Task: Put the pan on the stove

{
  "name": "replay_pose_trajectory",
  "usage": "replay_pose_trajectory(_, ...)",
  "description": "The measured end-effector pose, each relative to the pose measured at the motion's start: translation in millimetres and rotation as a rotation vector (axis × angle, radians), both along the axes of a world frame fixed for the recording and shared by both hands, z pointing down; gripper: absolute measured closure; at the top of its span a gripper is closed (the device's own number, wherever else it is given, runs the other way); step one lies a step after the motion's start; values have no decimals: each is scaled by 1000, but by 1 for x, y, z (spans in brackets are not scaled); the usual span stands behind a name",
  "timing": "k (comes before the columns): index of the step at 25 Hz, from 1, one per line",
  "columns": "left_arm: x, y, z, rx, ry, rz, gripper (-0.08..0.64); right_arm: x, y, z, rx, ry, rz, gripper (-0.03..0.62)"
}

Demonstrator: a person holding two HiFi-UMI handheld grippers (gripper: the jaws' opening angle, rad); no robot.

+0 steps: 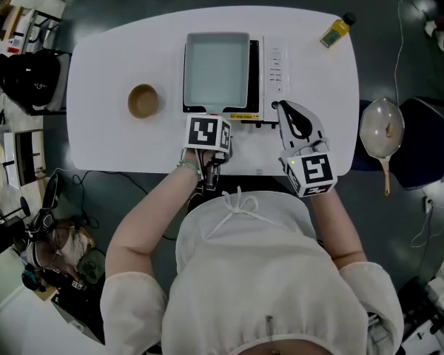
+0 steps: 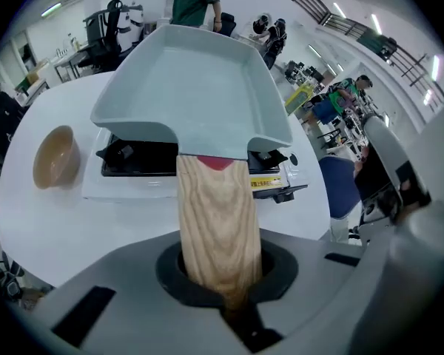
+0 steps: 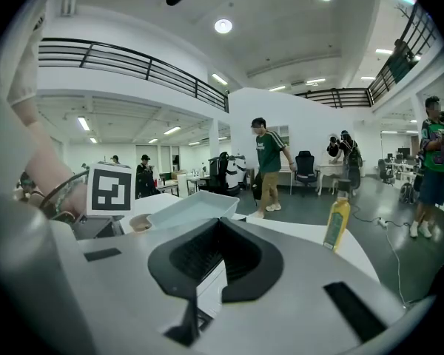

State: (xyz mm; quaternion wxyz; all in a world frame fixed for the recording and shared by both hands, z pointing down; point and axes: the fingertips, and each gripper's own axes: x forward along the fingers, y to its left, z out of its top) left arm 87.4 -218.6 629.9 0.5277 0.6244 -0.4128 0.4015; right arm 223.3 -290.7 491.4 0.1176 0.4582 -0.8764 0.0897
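Note:
A pale blue-grey rectangular pan (image 1: 217, 69) lies over the burner of the white portable stove (image 1: 277, 65) in the middle of the white table. Whether the pan rests on the grate or hovers just above it, I cannot tell. Its wooden handle (image 2: 218, 220) points toward me, and my left gripper (image 1: 222, 120) is shut on it. In the left gripper view the pan (image 2: 200, 87) fills the centre above the stove (image 2: 133, 157). My right gripper (image 1: 280, 107) sits at the stove's front right corner, shut with nothing in it.
A wooden bowl (image 1: 143, 100) stands left of the stove. A yellow bottle (image 1: 336, 30) is at the table's far right corner. Off the table to the right, a round frying pan (image 1: 382, 130) lies on a chair. People stand in the room behind.

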Motion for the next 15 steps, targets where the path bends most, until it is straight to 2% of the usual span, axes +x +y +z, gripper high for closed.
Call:
replay_pose_trajectory(4, 6, -1, -10, -52, 104, -39, 514, 2, 2, -2, 1, 1, 11, 586)
replay_pose_trajectory(7, 8, -10, -22, -39, 169, -76, 412, 4, 5, -1, -1, 5, 21, 586)
replay_pose_trajectory(11, 7, -21, -30, 32, 181, -93, 306, 3, 12, -2, 0, 14, 19, 586)
replay_pose_trajectory(15, 8, -24, -39, 97, 174, -87, 238, 3, 20, -4, 6, 26, 12, 586)
